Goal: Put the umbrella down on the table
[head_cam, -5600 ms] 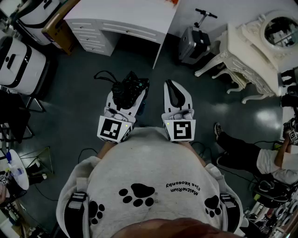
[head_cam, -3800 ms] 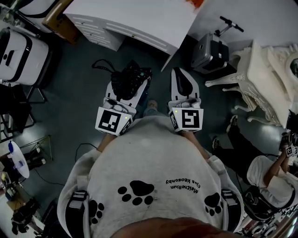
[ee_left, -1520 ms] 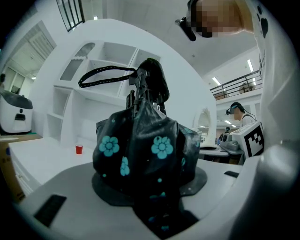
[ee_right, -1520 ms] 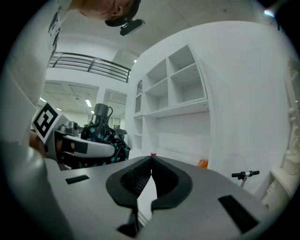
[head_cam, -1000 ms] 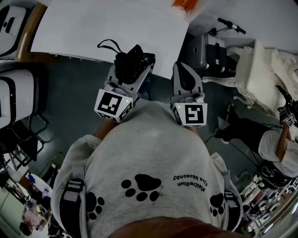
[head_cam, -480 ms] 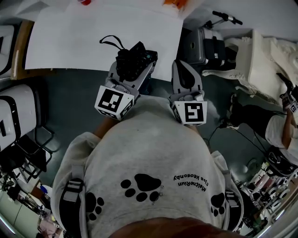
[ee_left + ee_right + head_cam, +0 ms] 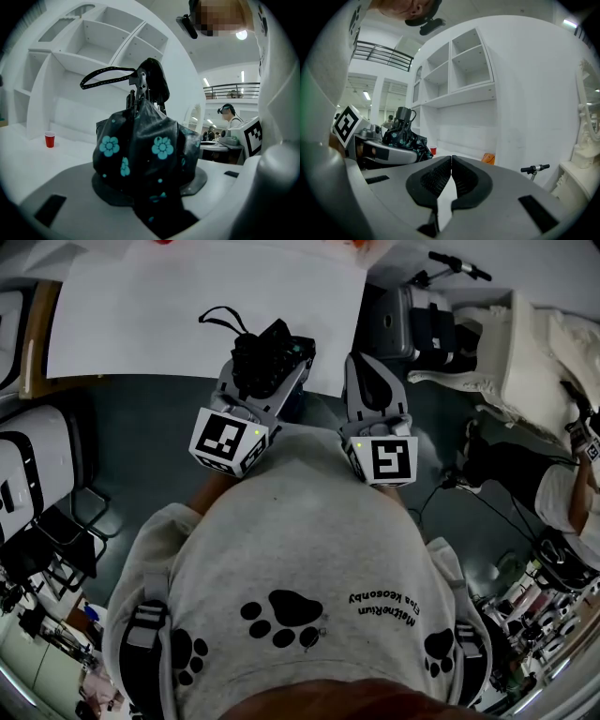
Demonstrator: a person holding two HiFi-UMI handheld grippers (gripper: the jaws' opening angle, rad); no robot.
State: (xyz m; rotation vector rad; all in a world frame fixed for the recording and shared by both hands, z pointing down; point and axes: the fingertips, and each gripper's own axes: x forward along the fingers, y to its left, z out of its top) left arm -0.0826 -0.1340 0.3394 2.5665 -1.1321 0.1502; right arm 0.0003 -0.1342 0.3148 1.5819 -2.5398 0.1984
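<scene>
One folded black umbrella [image 7: 140, 145] with teal flowers is pinched across its bunched canopy by the left tool [image 7: 149, 185]. Its handle [image 7: 152, 82] and strap loop [image 7: 105, 75] point forward, and it is held just over the near edge of the white desk [image 7: 169, 315]. It looks light, slippery cloth around a stiff shaft, so the hold is best kept on the thick middle of the bundle, not the loose strap. The right tool [image 7: 451, 161], beside it, is pressed together on nothing.
</scene>
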